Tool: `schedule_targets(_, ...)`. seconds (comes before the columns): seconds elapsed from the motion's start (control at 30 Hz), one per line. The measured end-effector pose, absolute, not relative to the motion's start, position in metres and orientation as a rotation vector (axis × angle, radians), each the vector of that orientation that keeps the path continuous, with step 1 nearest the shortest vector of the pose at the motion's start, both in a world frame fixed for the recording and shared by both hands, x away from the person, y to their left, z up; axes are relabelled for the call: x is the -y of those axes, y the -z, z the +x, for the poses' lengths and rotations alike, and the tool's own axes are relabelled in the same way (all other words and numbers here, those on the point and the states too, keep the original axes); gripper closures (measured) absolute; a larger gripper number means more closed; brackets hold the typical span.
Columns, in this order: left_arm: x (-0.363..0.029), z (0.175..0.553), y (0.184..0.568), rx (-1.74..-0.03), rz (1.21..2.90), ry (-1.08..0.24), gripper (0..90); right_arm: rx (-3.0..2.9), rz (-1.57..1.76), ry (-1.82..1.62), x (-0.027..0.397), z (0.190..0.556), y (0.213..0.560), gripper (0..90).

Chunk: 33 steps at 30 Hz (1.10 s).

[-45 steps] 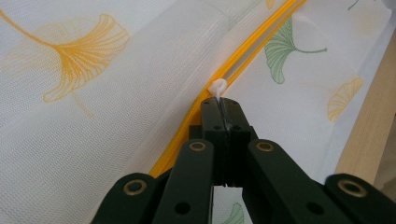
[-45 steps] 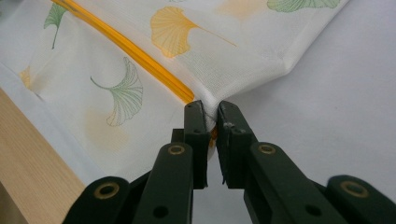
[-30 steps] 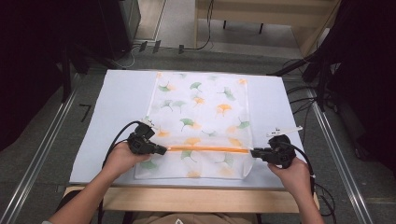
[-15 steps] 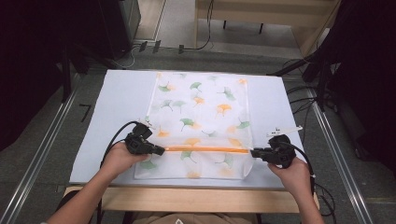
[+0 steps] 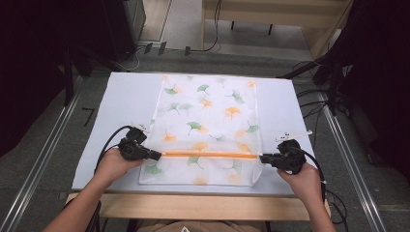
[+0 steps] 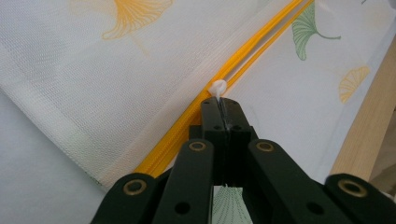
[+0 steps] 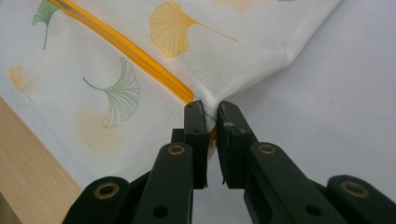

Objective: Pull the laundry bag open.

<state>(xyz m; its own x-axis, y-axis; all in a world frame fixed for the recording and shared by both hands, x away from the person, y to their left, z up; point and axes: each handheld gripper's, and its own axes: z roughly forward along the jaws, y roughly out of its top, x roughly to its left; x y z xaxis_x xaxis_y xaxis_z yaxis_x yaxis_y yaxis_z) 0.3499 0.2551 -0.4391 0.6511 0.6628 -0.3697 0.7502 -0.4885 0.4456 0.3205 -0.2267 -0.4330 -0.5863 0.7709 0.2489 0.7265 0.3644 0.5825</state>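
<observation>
The left gripper [image 6: 219,105] is clamping the small white zipper pull [image 6: 217,87] tight between its jaws, at the left end of the orange zipper [image 5: 210,155]. That pull is too small to make out from the high view. The right gripper [image 7: 210,116] is pinching the mesh bag's [image 5: 208,125] edge at the zipper's right end. The high view is showing the whole bag lying flat on the white table [image 5: 121,96], the zipper crossing near its front edge.
</observation>
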Motion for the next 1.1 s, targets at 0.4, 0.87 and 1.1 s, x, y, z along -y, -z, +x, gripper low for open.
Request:
schedule_targets(0.4, -0.2562, 0.3499, 0.4383, -1.093, 2.276, 0.198, 90.0, -2.54, 1.398, -1.029, 0.2267, 0.3209, 0.4337, 85.1)
schedule_targets(0.87, -0.2575, 0.3495, 0.4381, -1.093, 2.267, 0.211, 90.0, -2.548, 1.403, -1.019, 0.2271, 0.3213, 0.4346, 85.1)
schedule_targets(1.1, -0.2582, 0.3495, 0.438, -1.093, 2.268, 0.21, 90.0, -2.548, 1.404, -1.019, 0.2268, 0.3211, 0.4343, 85.0)
